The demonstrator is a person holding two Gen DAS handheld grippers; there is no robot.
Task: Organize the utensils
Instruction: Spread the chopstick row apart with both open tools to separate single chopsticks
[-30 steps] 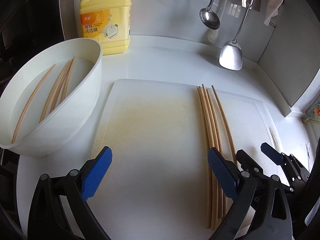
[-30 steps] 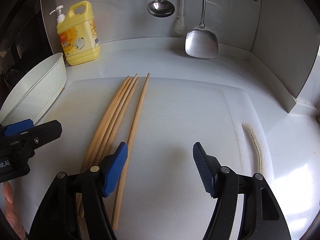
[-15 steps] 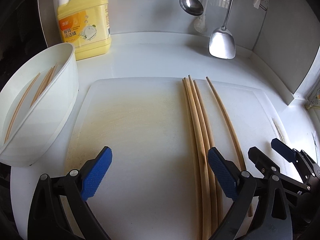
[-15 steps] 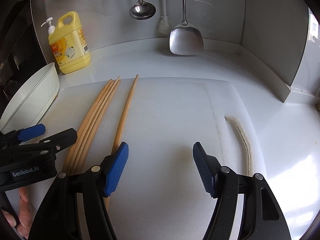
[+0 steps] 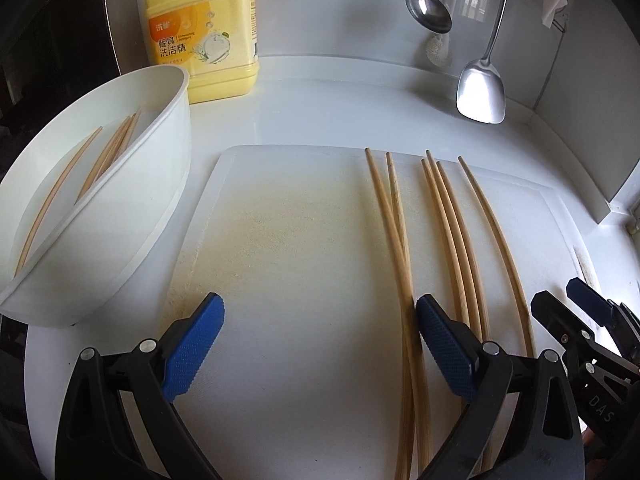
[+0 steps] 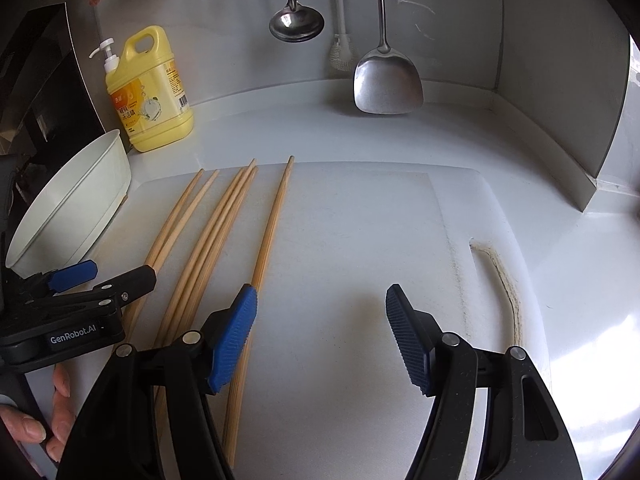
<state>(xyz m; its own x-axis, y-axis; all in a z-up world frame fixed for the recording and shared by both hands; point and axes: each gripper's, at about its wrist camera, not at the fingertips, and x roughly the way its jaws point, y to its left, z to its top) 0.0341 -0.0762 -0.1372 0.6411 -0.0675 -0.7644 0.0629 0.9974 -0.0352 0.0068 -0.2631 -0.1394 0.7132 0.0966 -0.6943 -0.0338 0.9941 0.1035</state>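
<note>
I have both grippers low over the white cutting board (image 5: 304,264) on the desk (image 5: 340,116). My left gripper (image 5: 320,344) has its jaws released, standing wide with nothing between them; its right pad sits just beside a pair of chopsticks (image 5: 394,232) that cross each other as they run toward me. Right of that pair lie three more chopsticks close together (image 5: 452,232), and a single one (image 5: 496,232) lies apart on the far right. My right gripper (image 6: 320,336) also has its jaws released and empty, the left pad resting just above the single chopstick, though I cannot tell whether it touches. A white bowl (image 5: 160,184) stands off the board's left edge, tilted, with several chopsticks lying inside it (image 5: 108,156). Behind it is a yellow detergent bottle (image 5: 204,36). A ladle (image 5: 428,8) and a spatula (image 5: 480,92) hang on the back wall.
</note>
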